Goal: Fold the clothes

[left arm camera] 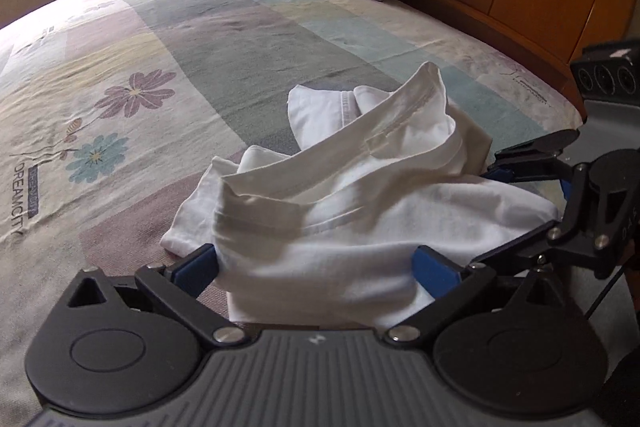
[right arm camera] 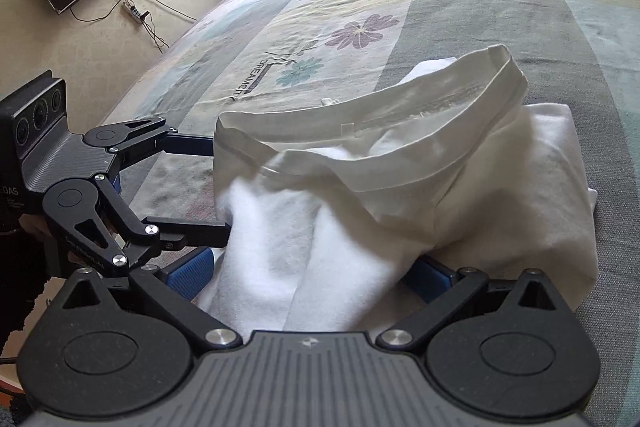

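Fingers (left arm camera: 434,269) wide apart on both grippers, blue pads flanking bunched cloth, not pinching it. Left gripper (left arm camera: 316,265) and right gripper (right arm camera: 316,269) side by side at the near edge of the shirt (left arm camera: 340,195). Best to close on one layer only, lift evenly, keep the collar (right arm camera: 400,115) flat. White, soft, half-folded, rumpled on the bed (left arm camera: 120,47), collar band standing up.
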Demonstrator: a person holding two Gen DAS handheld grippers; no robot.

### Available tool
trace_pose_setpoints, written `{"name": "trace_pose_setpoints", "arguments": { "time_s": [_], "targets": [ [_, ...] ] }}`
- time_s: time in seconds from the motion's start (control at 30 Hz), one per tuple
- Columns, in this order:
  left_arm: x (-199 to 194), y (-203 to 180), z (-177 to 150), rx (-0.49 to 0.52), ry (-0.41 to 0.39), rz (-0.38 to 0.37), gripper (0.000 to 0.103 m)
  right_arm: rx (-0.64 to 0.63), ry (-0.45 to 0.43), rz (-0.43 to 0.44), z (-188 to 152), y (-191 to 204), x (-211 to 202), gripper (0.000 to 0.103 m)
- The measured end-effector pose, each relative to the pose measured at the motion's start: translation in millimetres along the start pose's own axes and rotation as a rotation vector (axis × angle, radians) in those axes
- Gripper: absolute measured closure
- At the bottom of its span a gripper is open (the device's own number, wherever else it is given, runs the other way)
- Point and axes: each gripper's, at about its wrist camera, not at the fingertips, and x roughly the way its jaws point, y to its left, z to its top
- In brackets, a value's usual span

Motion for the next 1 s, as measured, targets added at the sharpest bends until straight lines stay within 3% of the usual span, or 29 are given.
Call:
{"name": "trace_pose_setpoints", "arguments": {
  "time_s": [0.07, 0.23, 0.33, 0.5, 0.67, 0.83, 1.0],
  "targets": [
    [-3, 3, 1, -0.059, -0.01, -0.141, 0.001, -0.017, -0.022, 0.003, -2, 5, -7, 0.0],
    [-7, 10, 5, -0.161, -0.036, -0.266, 0.001, -0.181, -0.07, 0.034, -1, 28, -21, 0.0],
    [-1, 11, 12, -0.182, 0.002, -0.307, 0.001, -0.283, -0.049, 0.058, 2, 39, -16, 0.0],
    [18, 2, 28, -0.16, 0.079, -0.337, 0.001, -0.432, 0.009, -0.007, -1, 51, 12, 0.0],
    [27, 3, 45, -0.154, 0.099, -0.375, 0.001, -0.547, -0.001, -0.038, 0, 63, 21, 0.0],
    [28, 20, 58, -0.203, 0.085, -0.458, 0.001, -0.549, -0.086, 0.003, 13, 61, 12, 0.0],
    [20, 30, 87, -0.146, 0.022, -0.463, 0.001, -0.556, -0.168, 0.018, 38, 57, 9, 0.0]
  ]
}}
